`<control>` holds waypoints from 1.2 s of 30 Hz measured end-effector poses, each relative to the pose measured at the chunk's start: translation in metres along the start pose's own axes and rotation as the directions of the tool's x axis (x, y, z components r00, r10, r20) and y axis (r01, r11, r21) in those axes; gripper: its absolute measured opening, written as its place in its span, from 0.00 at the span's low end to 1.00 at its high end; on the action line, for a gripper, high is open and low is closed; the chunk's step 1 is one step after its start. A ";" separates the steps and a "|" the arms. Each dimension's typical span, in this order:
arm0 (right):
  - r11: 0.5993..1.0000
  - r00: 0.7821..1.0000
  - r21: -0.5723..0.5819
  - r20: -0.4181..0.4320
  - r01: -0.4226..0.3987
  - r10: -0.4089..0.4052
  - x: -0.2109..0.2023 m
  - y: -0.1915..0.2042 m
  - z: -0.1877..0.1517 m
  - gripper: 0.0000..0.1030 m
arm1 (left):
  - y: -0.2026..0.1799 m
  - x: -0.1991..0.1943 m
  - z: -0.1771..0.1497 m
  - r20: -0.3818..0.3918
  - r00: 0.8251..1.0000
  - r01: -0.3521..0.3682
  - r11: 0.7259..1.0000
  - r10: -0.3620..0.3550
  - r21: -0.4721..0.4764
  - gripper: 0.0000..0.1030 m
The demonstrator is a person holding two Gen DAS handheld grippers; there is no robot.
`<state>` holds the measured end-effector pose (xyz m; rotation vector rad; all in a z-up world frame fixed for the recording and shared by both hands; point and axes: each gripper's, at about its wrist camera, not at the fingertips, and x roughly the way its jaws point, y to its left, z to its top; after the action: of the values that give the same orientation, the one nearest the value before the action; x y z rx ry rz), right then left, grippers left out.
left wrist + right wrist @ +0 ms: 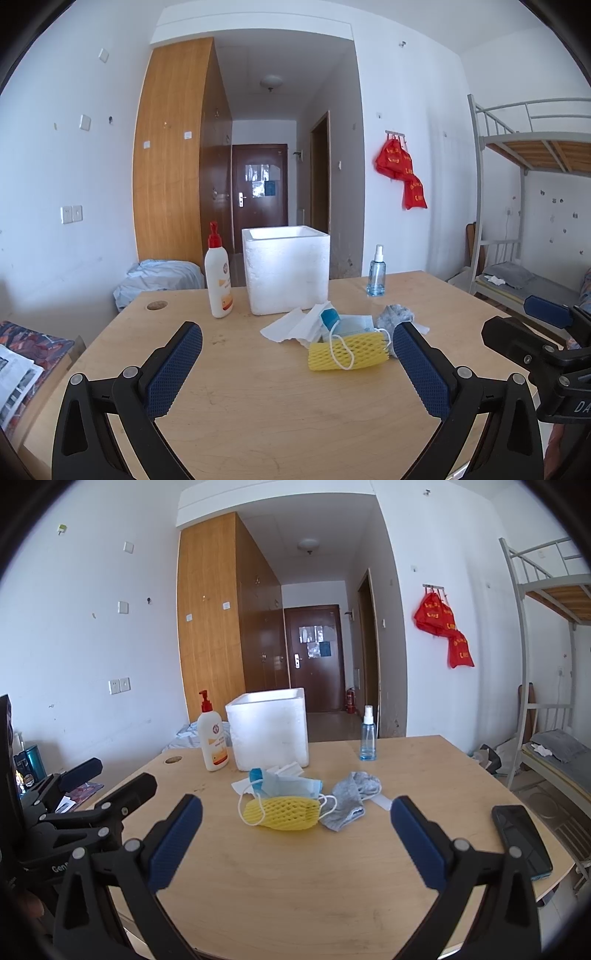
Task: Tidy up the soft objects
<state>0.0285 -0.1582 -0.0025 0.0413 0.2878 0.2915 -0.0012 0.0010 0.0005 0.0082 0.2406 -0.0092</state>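
A pile of soft things lies mid-table: a yellow foam net sleeve [349, 355] [282, 813], blue face masks [347, 324] [291, 784] with white ear loops, white tissue [286, 326], and a grey sock [397, 315] [351, 799]. Behind it stands an open white foam box [286, 269] [269, 729]. My left gripper [297, 350] is open and empty, just short of the pile. My right gripper [295, 825] is open and empty, also in front of the pile. Each gripper shows at the edge of the other's view.
A white lotion pump bottle [218, 280] [212, 738] stands left of the box, a blue spray bottle [376, 275] [368, 738] right of it. A black phone [522, 840] lies near the table's right edge. A cable hole [157, 305] sits far left. Beds flank the table.
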 end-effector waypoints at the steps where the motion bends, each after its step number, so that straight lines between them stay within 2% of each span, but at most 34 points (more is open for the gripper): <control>1: 1.000 1.000 0.000 -0.001 -0.001 0.001 0.001 0.000 0.000 1.00 | 0.000 0.000 0.000 0.000 1.000 -0.001 1.000 0.001 0.001 1.00; 36: 1.000 1.000 0.003 -0.012 -0.017 0.017 0.012 -0.006 0.003 1.00 | 0.006 0.012 0.008 -0.026 1.000 -0.008 1.000 0.007 -0.020 1.00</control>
<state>0.0417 -0.1603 -0.0032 0.0447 0.2998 0.3086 0.0119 0.0064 0.0052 -0.0103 0.2664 0.0008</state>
